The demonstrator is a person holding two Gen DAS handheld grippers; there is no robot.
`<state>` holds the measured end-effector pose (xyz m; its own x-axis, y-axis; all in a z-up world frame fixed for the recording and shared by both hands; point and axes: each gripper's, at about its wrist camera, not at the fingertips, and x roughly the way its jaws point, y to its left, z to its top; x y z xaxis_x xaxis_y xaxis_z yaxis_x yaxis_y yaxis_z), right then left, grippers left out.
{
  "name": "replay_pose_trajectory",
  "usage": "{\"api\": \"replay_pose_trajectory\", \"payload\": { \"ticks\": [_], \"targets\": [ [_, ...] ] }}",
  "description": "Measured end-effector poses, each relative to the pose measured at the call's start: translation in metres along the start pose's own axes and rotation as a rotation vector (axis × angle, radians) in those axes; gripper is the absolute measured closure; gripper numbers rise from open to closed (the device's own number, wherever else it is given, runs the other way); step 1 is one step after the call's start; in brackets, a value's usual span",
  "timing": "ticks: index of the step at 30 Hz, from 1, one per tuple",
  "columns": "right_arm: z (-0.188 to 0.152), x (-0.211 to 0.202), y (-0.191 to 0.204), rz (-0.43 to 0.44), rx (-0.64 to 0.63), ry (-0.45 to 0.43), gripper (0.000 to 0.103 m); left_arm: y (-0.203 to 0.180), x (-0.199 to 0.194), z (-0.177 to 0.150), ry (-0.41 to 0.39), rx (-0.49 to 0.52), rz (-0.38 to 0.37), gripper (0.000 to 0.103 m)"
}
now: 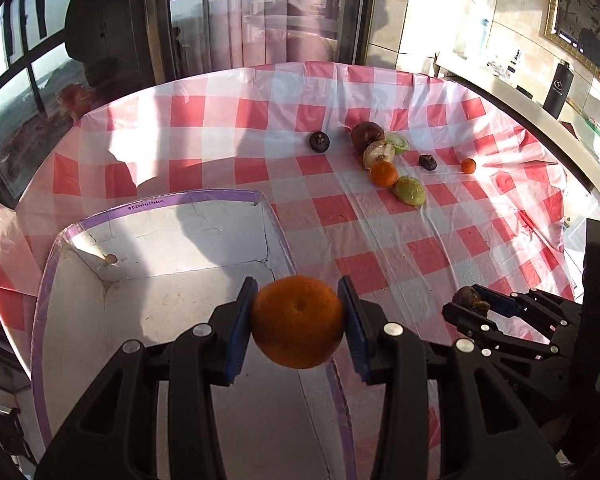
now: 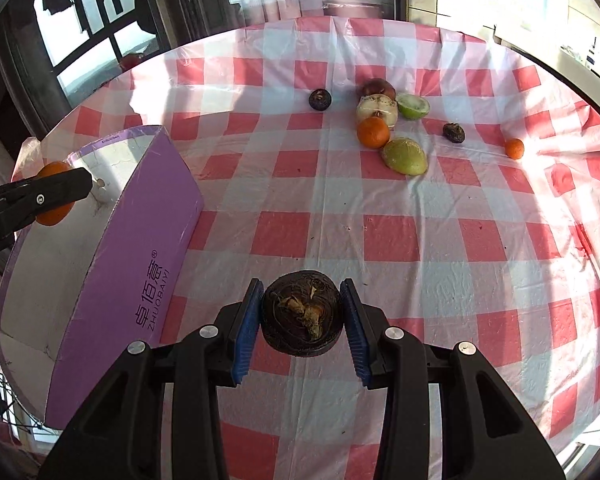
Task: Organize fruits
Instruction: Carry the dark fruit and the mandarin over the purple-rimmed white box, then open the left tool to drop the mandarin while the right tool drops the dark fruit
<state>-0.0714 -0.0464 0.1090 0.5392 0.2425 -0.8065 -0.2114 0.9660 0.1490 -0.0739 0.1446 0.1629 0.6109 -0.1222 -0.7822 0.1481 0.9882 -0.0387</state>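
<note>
Table: 2 oranges, 2 green halves, 2 dark fruits

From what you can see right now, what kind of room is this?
Probably a dining area in a high-rise flat: a table under a red-and-white checked plastic tablecloth, loose fruit such as a round orange tangerine, and tall dark-framed windows with what looks like a view over land far below.

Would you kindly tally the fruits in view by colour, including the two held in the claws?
Orange: 3 (one in the left claw)
Dark brown: 3 (one in the right claw)
Green: 2 ()
Dark red: 1
Pale cream: 1
Total: 10
</note>
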Motion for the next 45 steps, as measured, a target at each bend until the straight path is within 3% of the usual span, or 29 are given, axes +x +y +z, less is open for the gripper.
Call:
{"api": "replay_pose_trajectory", "payload": {
  "ticks": [9, 17, 21, 26, 30, 36, 40, 45],
  "targets": [
    [0.045, -0.017, 0.083, 0.141, -0.118, -0.097, 0.064, 0.067, 0.011, -0.025, 0.089, -0.059, 0.100, 0.061],
    [0.040, -0.007, 0.171, 0.177, -0.450, -0.086, 0.063, 0.118, 0.023, -0.051, 0.187, -0.149, 0.213, 0.061],
    [0.030, 0.015, 0.204, 0.206, -0.596, 0.027, 0.063, 0.139, 0.031, -0.062, 0.240, -0.200, 0.251, 0.061],
    [0.008, 0.053, 0.223, 0.205, -0.685, 0.222, 0.063, 0.153, 0.048, -0.074, 0.321, -0.231, 0.259, 0.061],
    [-0.007, 0.074, 0.229, 0.185, -0.722, 0.326, 0.064, 0.159, 0.062, -0.081, 0.397, -0.257, 0.231, 0.061],
    [-0.011, 0.079, 0.230, 0.182, -0.729, 0.373, 0.063, 0.158, 0.081, -0.087, 0.480, -0.254, 0.208, 0.060],
    [-0.011, 0.078, 0.224, 0.183, -0.689, 0.379, 0.061, 0.151, 0.084, -0.080, 0.481, -0.227, 0.201, 0.045],
    [-0.008, 0.076, 0.221, 0.193, -0.652, 0.372, 0.050, 0.145, 0.087, -0.076, 0.489, -0.210, 0.193, 0.040]
  ]
}}
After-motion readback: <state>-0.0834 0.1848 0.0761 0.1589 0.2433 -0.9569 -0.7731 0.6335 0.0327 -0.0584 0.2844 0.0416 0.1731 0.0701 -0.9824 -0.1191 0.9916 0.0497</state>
